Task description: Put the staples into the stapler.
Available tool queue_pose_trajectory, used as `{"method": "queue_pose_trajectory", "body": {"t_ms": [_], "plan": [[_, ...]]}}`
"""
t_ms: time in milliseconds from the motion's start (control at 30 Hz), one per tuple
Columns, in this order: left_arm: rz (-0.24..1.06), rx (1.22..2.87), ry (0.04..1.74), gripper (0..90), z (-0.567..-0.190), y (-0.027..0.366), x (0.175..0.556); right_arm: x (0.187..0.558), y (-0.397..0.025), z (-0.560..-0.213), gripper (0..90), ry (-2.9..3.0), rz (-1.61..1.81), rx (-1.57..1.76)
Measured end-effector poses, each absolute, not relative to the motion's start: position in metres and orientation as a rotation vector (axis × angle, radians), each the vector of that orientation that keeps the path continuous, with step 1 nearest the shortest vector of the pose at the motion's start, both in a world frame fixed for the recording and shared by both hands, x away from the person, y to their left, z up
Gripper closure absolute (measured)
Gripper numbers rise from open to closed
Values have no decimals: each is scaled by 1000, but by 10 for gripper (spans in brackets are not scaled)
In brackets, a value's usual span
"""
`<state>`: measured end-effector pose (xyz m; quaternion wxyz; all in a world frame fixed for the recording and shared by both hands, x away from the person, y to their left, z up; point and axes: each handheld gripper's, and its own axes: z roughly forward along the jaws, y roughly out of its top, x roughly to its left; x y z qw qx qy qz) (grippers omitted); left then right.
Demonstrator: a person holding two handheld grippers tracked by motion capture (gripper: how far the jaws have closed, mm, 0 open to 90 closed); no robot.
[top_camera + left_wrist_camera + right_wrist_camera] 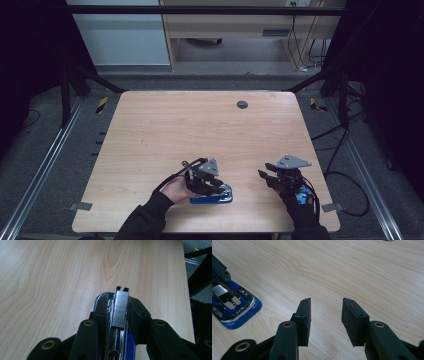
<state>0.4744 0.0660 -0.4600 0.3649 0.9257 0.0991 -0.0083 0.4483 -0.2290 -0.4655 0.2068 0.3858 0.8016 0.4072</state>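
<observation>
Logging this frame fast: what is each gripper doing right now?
Left gripper: shut on the blue stapler.
Right gripper: open, holding nothing.

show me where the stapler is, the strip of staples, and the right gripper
blue stapler [212, 199], high view, on its blue base.
strip of staples [120, 308], left gripper view, on its top face.
right gripper [325, 320], right gripper view, midway between its open jaws.
</observation>
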Motion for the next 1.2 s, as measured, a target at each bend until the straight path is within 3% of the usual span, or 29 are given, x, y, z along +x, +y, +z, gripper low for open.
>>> {"method": "queue_pose_trajectory", "body": {"t_ms": [600, 700, 1033, 1200], "plan": [[-34, 2380, 251, 741, -461, 64, 474, 448, -229, -465, 599, 2233, 1133, 1072], [-30, 2364, 255, 799, -459, 66, 475, 448, -229, -465, 599, 2233, 1133, 1072], [-27, 2353, 251, 737, -458, 68, 474, 448, -229, -465, 597, 2233, 1134, 1072], [41, 2347, 287, 671, -453, 70, 472, 448, -229, -465, 597, 2231, 1139, 1075]]}}
